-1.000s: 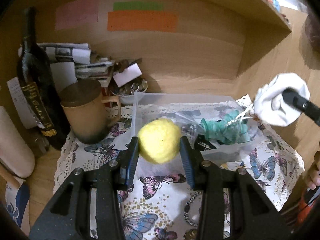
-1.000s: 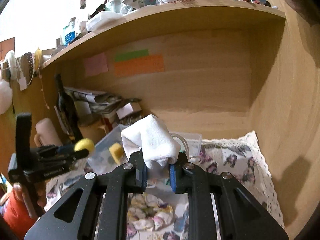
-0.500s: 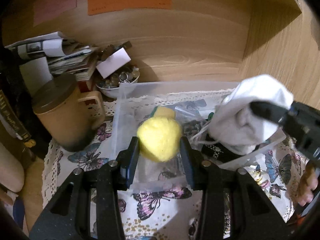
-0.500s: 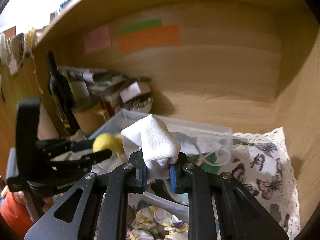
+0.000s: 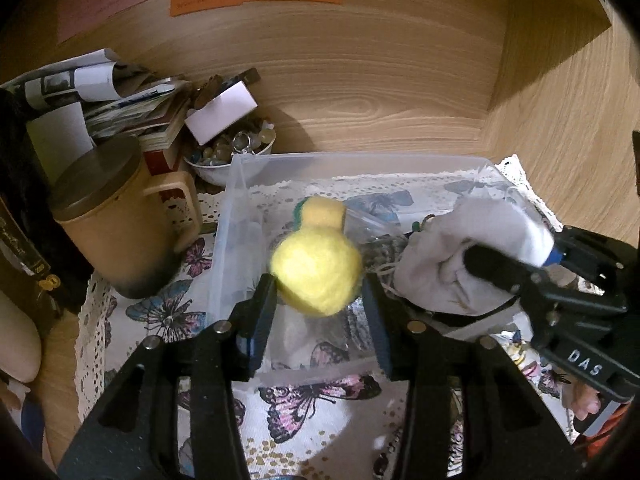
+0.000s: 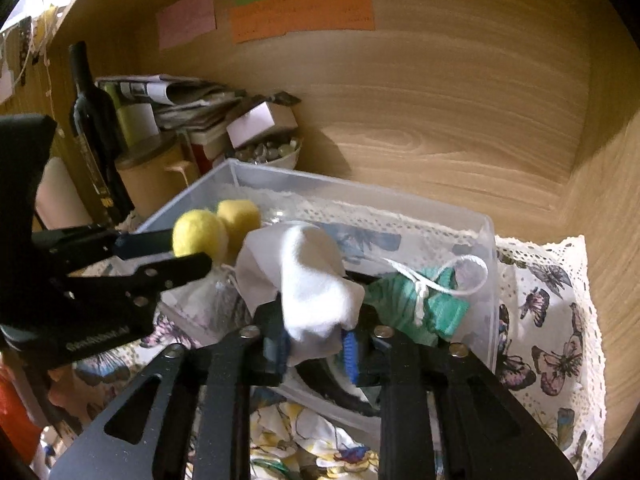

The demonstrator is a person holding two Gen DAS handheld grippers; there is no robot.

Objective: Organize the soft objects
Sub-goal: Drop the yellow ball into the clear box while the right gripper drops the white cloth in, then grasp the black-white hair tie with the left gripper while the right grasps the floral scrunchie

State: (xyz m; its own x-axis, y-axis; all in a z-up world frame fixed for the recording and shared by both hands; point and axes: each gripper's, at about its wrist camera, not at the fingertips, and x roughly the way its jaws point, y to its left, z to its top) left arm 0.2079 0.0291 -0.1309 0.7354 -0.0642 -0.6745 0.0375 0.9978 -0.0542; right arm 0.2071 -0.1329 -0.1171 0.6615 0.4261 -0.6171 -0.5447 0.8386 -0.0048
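Note:
My left gripper (image 5: 318, 284) is shut on a yellow felt ball (image 5: 316, 272) and holds it over the near left part of a clear plastic bin (image 5: 360, 160). My right gripper (image 6: 316, 332) is shut on a white sock (image 6: 312, 280), held over the bin's right part; the sock also shows in the left wrist view (image 5: 472, 256). Inside the bin lie a yellow sponge (image 5: 324, 212), a green knitted cloth (image 6: 416, 300) with white string, and plastic bags. The ball also shows in the right wrist view (image 6: 198, 232).
A tan lidded mug (image 5: 116, 216), a dark bottle (image 6: 94, 120), stacked papers (image 5: 120, 96) and a bowl of stones (image 5: 232, 152) crowd the back left. A butterfly cloth (image 5: 320, 408) covers the shelf. A floral cloth (image 6: 304, 440) lies in front of the bin.
Both grippers moved forward and down over the bin. The sock came from the far right to beside the ball, lower into the bin.

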